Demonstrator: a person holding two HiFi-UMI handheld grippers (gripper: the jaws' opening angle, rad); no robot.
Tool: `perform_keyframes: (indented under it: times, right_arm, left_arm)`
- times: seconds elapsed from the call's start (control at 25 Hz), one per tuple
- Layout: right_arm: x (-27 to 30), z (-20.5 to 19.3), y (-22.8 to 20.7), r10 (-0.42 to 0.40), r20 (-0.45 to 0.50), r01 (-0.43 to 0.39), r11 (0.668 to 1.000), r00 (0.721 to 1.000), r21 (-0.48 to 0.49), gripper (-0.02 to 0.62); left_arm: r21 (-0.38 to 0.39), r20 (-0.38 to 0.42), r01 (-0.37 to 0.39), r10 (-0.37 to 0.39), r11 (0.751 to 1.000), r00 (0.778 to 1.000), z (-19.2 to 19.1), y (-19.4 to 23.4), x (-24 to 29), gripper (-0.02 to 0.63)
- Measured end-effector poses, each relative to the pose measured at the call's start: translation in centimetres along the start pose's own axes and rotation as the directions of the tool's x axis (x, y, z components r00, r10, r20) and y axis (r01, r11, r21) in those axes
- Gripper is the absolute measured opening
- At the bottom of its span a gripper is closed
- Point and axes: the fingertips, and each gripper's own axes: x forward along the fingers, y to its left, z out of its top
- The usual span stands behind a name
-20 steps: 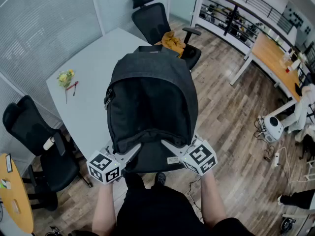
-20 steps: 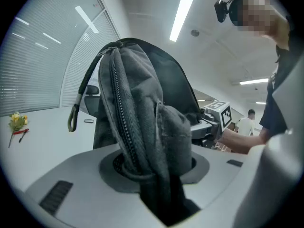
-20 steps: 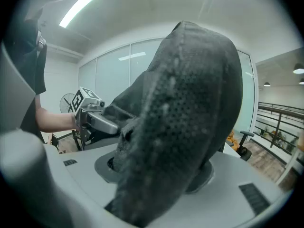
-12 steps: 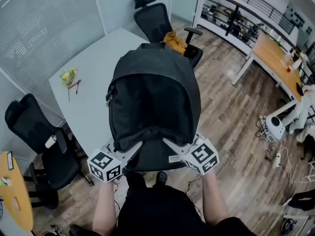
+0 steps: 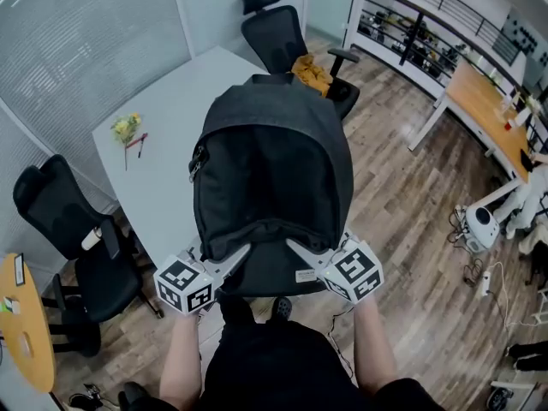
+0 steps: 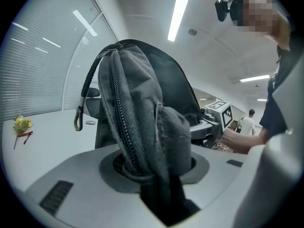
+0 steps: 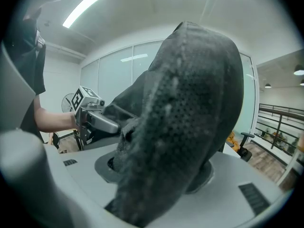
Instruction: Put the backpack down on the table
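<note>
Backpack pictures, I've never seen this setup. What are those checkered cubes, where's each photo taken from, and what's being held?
A person holds a hand tool in each hand, each ending in a two-jaw claw; the patterned cubes belong to those tools. The overhead picture comes from a camera on the person's head, looking down. The other two come from cameras riding on each tool. The left claw and right claw each pinch a lower corner of the dark backpack, holding it upright over a white table. A small bunch of yellow flowers lies on the table.
</note>
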Motion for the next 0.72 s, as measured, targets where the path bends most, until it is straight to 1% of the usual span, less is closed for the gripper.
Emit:
perform_keyframes:
  times: [0.28, 0.44, 0.6, 0.72]
  right_arm:
    - [-1.2, -1.3, 0.6, 0.024, -0.011, -0.024, 0.999, 1.0, 0.033, 0.242]
    - [-1.7, -2.1, 1.0, 0.041, -0.024, -0.04, 0.998, 0.999, 0.039, 0.244]
    - [-0.9, -2.9, 1.3, 0.062, -0.03, -0.06, 0.996, 0.998, 0.061, 0.244]
    - [0.1, -2.8, 1.0, 0.073, -0.035, -0.07, 0.995, 0.997, 0.077, 0.244]
  left_arm:
    - [-0.016, -0.008, -0.015, 0.015, 1.0, 1.0, -1.2, -1.6, 0.0, 0.169]
    - [-0.04, -0.011, -0.02, 0.02, 0.999, 1.0, -2.0, -2.3, -0.1, 0.169]
    - [-0.058, -0.033, -0.033, 0.031, 0.998, 0.999, -3.0, -1.9, -0.3, 0.167]
    - [-0.067, -0.045, -0.039, 0.036, 0.997, 0.998, -3.0, -1.0, -0.3, 0.166]
